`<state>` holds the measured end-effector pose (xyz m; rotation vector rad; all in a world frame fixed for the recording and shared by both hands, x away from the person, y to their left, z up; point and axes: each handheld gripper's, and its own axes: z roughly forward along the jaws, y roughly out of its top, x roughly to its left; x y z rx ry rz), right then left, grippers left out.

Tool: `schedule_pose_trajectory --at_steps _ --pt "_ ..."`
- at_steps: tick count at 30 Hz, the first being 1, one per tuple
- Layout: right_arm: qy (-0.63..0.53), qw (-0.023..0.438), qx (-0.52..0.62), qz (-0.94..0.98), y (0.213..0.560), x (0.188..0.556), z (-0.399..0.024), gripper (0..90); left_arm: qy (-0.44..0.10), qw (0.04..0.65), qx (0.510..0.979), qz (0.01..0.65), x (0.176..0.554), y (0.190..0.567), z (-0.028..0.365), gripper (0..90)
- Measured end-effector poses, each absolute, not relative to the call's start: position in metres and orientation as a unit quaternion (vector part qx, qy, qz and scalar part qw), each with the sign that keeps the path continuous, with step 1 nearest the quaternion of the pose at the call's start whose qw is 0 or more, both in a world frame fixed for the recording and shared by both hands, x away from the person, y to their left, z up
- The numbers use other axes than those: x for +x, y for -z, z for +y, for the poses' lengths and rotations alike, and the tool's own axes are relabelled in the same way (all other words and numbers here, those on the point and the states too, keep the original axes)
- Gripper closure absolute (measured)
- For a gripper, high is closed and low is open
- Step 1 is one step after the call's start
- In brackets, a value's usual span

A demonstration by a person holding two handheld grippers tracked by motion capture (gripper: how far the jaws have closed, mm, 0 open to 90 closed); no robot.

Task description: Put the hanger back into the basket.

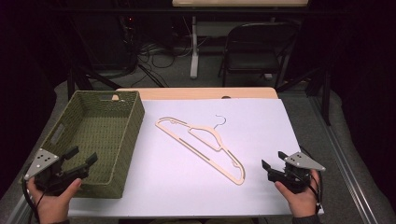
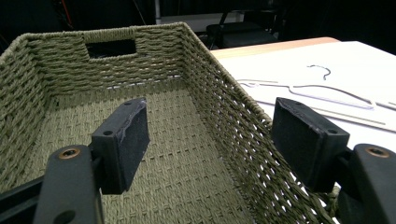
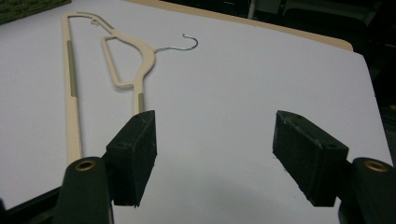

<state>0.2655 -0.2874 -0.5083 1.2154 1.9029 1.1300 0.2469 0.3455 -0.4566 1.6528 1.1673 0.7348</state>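
While both grippers wait at the table's near edge with fingers spread and holding nothing, the left gripper [image 1: 79, 161] over the woven basket [image 1: 133, 121], the right gripper [image 1: 275, 165] faces the beige hanger [image 1: 205, 140] lying flat mid-table, presumably for an unobstructed pickup.

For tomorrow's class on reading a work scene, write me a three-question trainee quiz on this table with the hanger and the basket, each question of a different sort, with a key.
1. True or false: the hanger lies inside the woven basket.
2. Which gripper is nearer the hanger? A) left gripper B) right gripper
3. Fill in: the jaws of both grippers stand ____ with nothing between them.

Key:
1. False; it lies flat on the white sheet, beside the basket.
2. B.
3. Open.
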Motion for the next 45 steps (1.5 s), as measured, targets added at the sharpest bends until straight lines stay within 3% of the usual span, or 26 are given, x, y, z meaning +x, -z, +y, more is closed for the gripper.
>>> schedule_pose_trajectory --at_steps 10,26,45 --pt "-0.42 0.3 0.451 0.729 0.507 0.267 -0.282 29.9 -0.299 0.475 0.675 0.479 0.246 0.456 0.347 27.6" --pt "-0.404 0.273 0.43 0.759 0.492 0.28 -0.263 15.6 -0.29 0.465 0.685 0.48 0.247 0.455 0.342 20.5" --pt "-0.364 0.245 0.362 0.823 0.453 0.32 -0.211 18.6 -0.291 0.462 0.686 0.481 0.248 0.454 0.341 21.4"
